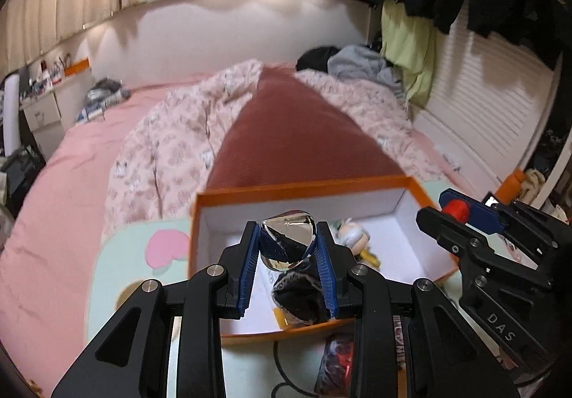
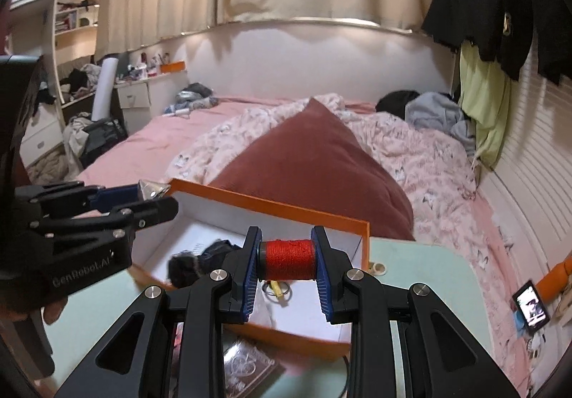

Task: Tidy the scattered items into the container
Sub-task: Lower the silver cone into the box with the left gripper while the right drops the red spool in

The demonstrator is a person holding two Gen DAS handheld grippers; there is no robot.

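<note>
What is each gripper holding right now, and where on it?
Left gripper: the shiny silver ornament, pinched across its sides. Right gripper: the red thread spool, clamped end to end.

Count of items on view. One orange box with white interior, on the mint-green table. Two tools: left tool, right tool. One shiny silver faceted object. One red thread spool. Inside the box: one dark furry item, one small figurine, one metal ring with yellow tag. Near the box's near wall: one foil packet. On the bed: one maroon pillow.
</note>
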